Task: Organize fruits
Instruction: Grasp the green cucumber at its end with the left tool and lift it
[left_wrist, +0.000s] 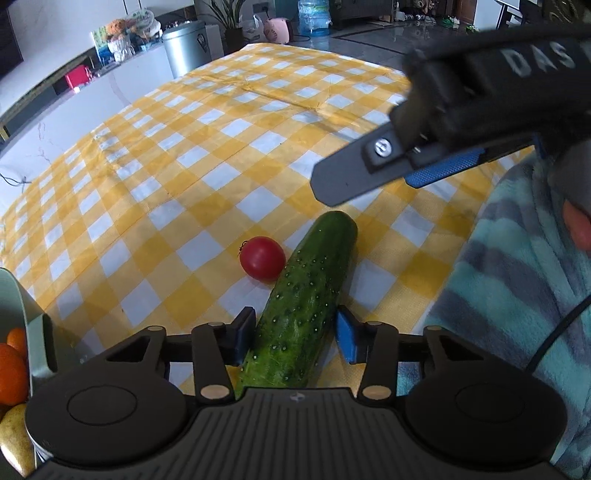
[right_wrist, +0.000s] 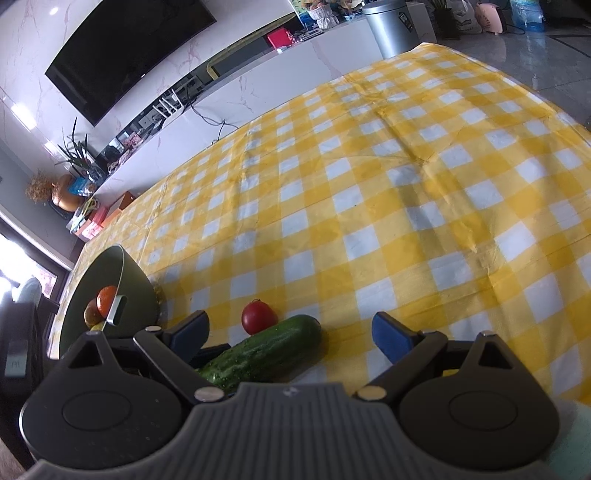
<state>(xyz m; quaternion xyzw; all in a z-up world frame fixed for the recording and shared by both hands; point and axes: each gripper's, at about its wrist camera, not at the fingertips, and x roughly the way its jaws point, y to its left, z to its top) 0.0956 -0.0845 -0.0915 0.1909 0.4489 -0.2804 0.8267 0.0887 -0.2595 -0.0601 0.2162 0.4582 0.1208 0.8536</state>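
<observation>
A green cucumber (left_wrist: 310, 291) lies on the yellow checked tablecloth (left_wrist: 221, 147), with a red tomato (left_wrist: 262, 258) just left of it. My left gripper (left_wrist: 295, 339) is open, its pads on either side of the cucumber's near end, not clamped. My right gripper (right_wrist: 288, 332) is open and empty, hovering above the cucumber (right_wrist: 266, 350) and tomato (right_wrist: 258, 317). It also shows in the left wrist view (left_wrist: 369, 173), high at the right. A green bowl (right_wrist: 136, 291) at the left holds oranges (right_wrist: 107, 299).
The bowl's rim (left_wrist: 18, 295) with oranges (left_wrist: 11, 369) and a yellowish fruit (left_wrist: 14, 435) sits at the left edge. A striped fleece sleeve (left_wrist: 517, 295) fills the right. A white cabinet and metal bin (right_wrist: 391, 29) stand beyond the table.
</observation>
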